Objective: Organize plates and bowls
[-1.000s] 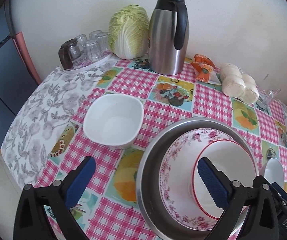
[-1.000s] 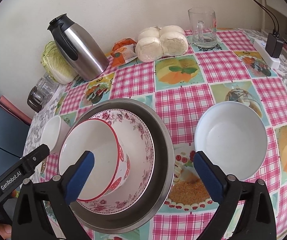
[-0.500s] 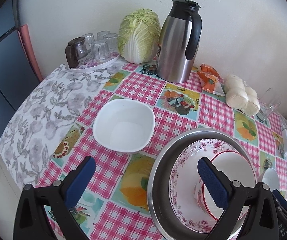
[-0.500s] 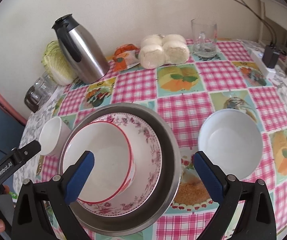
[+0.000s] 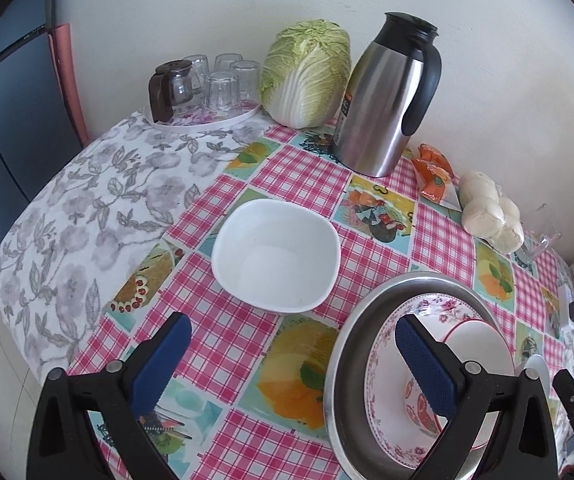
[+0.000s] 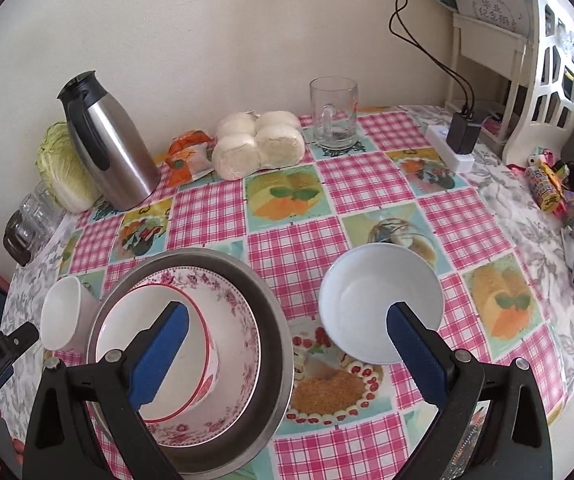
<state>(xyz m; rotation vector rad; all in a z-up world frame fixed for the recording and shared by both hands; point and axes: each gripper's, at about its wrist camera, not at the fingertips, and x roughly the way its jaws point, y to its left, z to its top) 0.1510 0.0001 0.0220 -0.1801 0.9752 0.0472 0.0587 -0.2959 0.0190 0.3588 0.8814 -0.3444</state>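
1. Left gripper (image 5: 293, 360): jaws apart, empty; square white bowl (image 5: 277, 255) at 12 o'clock from it.
2. Right gripper (image 6: 287, 350): jaws apart, empty; round white bowl (image 6: 381, 304) at 1 o'clock.
3. Red-rimmed bowl (image 6: 135, 360) sits inside floral plate (image 6: 235, 332), inside steel basin (image 6: 275, 344).

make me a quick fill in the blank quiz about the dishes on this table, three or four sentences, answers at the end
1. The red-rimmed bowl sits inside the floral plate, which sits in a ____ basin.
2. The square white bowl lies between the left claw and the steel ____.
3. The round white bowl holds ____.
4. Both the left claw and right claw are ____.

Answers: metal; thermos; nothing; open
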